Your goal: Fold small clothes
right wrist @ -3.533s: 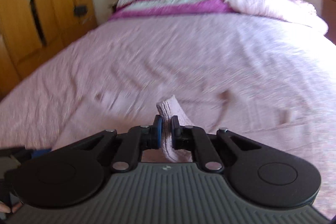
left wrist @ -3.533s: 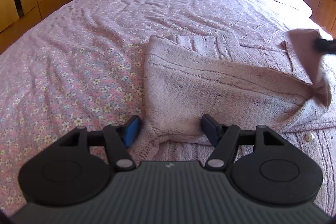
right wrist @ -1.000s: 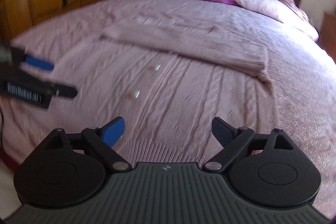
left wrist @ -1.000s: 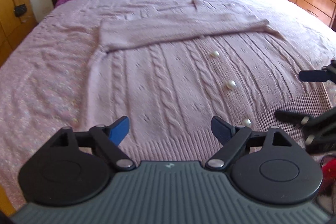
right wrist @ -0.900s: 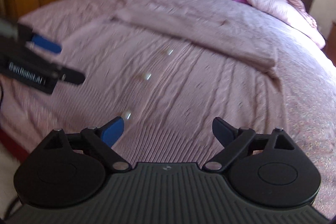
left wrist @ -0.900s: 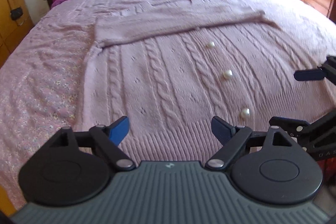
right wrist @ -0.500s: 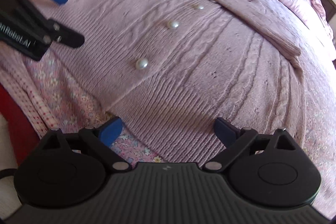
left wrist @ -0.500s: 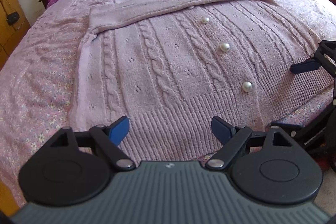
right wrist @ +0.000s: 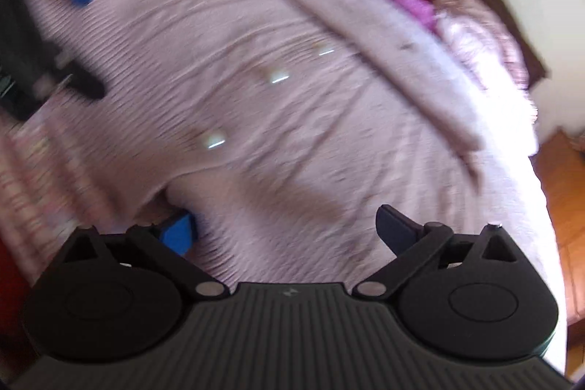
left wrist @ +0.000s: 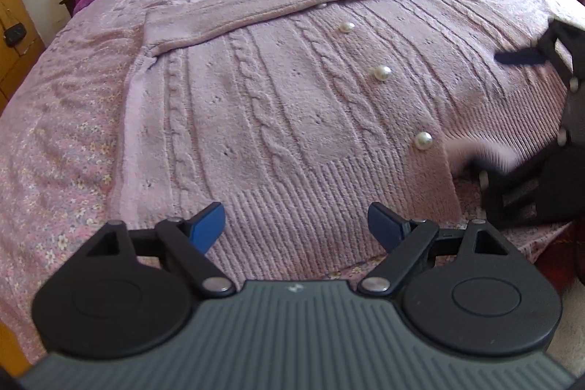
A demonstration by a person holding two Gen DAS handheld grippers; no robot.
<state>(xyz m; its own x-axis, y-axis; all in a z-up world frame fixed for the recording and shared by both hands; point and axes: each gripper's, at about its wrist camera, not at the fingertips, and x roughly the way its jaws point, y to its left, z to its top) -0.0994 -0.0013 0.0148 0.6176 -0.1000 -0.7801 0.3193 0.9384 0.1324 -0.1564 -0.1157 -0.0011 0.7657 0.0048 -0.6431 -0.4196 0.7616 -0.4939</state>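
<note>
A: Where's the cardigan (left wrist: 278, 90)?

B: Flat on the bed (left wrist: 55, 134), sleeves folded across, ribbed hem (left wrist: 310, 207) nearest you.

A: My grippers?

B: Left gripper (left wrist: 296, 225) and right gripper (right wrist: 285, 229) both gape at the hem, holding nothing. Next, probably pinch both hem corners and fold upward.

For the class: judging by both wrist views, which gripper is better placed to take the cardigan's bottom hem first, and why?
Probably the right gripper: the cardigan's hem corner lies lifted between its open jaws. The left gripper, also open, hovers at the ribbed hem with no fabric raised.
</note>
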